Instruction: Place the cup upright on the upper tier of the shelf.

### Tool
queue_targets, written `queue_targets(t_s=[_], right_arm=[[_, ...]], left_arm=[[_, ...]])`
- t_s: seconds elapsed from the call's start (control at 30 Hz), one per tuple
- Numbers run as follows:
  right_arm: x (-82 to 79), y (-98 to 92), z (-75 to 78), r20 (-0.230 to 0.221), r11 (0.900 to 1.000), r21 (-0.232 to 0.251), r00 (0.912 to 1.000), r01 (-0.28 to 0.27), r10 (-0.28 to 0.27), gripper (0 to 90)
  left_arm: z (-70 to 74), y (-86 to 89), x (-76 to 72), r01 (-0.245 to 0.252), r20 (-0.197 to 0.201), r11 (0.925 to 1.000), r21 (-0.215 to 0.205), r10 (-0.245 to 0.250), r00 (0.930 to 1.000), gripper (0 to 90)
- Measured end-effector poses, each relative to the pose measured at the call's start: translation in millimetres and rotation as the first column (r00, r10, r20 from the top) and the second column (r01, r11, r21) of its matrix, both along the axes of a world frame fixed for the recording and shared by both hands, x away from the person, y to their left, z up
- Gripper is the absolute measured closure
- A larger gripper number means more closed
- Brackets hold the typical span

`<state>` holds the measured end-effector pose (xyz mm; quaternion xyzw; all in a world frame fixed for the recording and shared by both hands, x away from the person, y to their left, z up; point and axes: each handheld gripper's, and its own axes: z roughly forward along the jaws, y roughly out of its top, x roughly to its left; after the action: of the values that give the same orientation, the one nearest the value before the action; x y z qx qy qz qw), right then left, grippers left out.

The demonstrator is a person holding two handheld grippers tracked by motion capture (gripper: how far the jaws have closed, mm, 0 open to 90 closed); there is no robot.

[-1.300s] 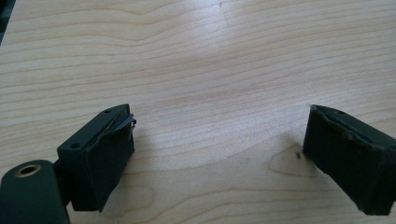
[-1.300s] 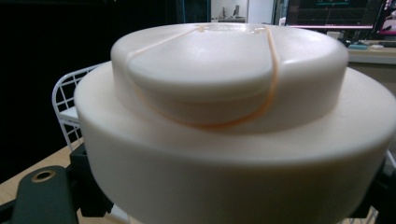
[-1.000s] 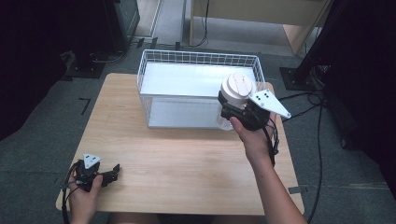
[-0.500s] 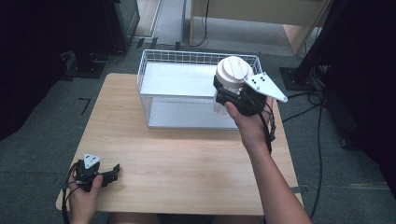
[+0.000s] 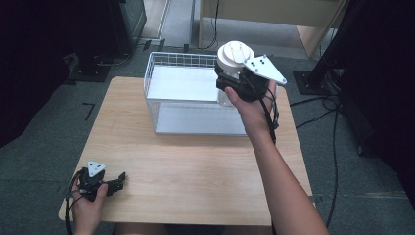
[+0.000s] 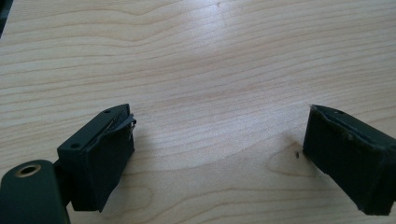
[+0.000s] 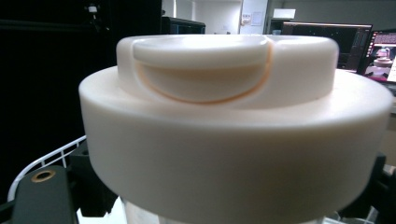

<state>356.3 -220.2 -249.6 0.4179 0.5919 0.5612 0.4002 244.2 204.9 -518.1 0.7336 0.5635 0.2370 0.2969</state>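
Clamping the white-lidded jar (image 5: 234,58) above the wire basket's (image 5: 181,61) far-right rim, right gripper (image 5: 230,81); left gripper (image 5: 115,182) gapes wide

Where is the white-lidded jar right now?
In the high view the white-lidded jar is gripped in the right gripper, held up over the right end of the wire basket at the table's far side.

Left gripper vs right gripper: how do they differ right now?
The left gripper has its jaws open with nothing between them; the right gripper is shut on a white-lidded jar. The left gripper sits low at the wooden table's near left corner; the right gripper is raised over the right end of the white wire basket. Both are black, hand-held, with a grey three-cornered plate on top.
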Motion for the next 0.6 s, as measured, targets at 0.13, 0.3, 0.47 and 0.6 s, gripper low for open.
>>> queue_targets(t_s=[0.13, 0.3, 0.47, 0.6], right_arm=[[14.0, 6.5, -2.4, -0.003, 1.0, -0.024, 1.0, 0.002, -0.002, 15.1], [34.3, 14.0, -8.9, -0.025, 0.999, -0.035, 0.9994, 0.023, -0.024, 15.2], [46.1, 17.9, -10.5, -0.054, 0.999, -0.013, 0.998, 0.03, -0.031, 15.1], [57.9, 23.4, -8.9, -0.061, 0.999, -0.013, 0.9973, 0.04, -0.041, 15.1]], left_arm=[[0.1, 0.1, 0.0, 0.001, -0.001, 1.0, 0.0, 0.0, 1.0, 9.3], [0.1, 0.0, 0.0, 0.0, -0.001, 1.0, 0.0, 0.0, 1.0, 9.3], [0.1, 0.0, 0.1, 0.0, 0.0, 1.0, -0.001, 0.0, 1.0, 9.3], [0.1, 0.1, 0.1, 0.0, -0.001, 1.0, -0.001, 0.0, 1.0, 9.3]])
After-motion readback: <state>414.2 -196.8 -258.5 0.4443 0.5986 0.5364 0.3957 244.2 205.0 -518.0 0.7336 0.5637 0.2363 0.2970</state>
